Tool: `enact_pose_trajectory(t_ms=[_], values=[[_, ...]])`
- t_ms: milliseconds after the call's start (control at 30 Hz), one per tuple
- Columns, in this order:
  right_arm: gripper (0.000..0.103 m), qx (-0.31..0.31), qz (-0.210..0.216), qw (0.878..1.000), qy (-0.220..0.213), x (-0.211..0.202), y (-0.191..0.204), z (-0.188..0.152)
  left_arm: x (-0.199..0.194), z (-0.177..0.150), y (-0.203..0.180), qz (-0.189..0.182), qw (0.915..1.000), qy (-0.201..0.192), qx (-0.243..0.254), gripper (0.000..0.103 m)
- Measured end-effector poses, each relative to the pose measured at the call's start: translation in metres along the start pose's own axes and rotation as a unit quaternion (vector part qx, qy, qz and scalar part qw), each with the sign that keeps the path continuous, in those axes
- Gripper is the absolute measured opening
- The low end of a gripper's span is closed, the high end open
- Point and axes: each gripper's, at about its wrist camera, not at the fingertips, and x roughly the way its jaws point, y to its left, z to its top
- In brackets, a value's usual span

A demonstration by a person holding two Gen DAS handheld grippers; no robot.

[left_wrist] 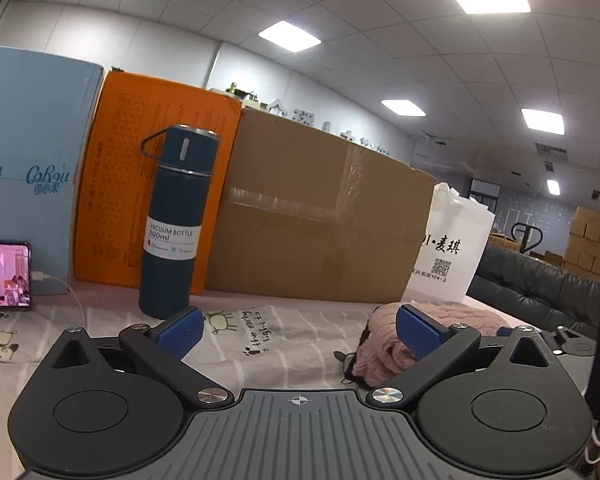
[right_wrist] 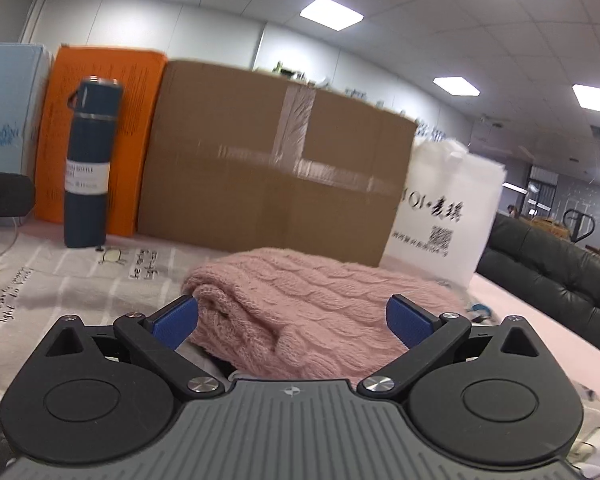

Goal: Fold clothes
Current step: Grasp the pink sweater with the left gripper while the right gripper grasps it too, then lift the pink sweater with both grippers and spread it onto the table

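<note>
A pink cable-knit sweater (right_wrist: 312, 304) lies bunched in a folded heap on the printed grey bedsheet (right_wrist: 60, 280). My right gripper (right_wrist: 292, 322) is open, its blue fingers on either side of the sweater's near edge, not closed on it. In the left wrist view the sweater (left_wrist: 380, 344) lies to the right, partly behind the right blue finger. My left gripper (left_wrist: 300, 330) is open and empty above the sheet (left_wrist: 284, 344), to the left of the sweater.
A dark blue vacuum bottle (left_wrist: 176, 220) stands on the sheet before an orange box (left_wrist: 120, 184), a large cardboard box (left_wrist: 320, 220) and a light blue box (left_wrist: 24, 168). A phone (left_wrist: 4, 274) plays video at left. A white bag (left_wrist: 452, 248) and black sofa (left_wrist: 540, 280) stand right.
</note>
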Motion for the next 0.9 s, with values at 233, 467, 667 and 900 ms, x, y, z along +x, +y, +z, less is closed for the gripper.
enact_pose_trajectory(t_ms=[233,467,667,900], values=[[0.050,0.075,0.007,0.996,0.038,0.028,-0.014,-0.007,0.037,-0.007,-0.010,-0.006,0.9995,0.013,0.030,0.097],[0.022,0.200,0.006,0.980,-0.016,0.007,-0.058,-0.010,0.086,-0.023,-0.045,-0.056,0.9922,0.077,0.081,0.088],[0.021,0.263,-0.005,0.964,-0.046,-0.003,-0.081,-0.017,0.125,-0.032,-0.083,-0.091,0.9763,0.135,0.143,0.073],[0.021,0.264,0.005,0.963,-0.046,-0.003,-0.080,-0.021,0.125,-0.042,-0.104,-0.124,0.9664,0.140,0.176,0.013]])
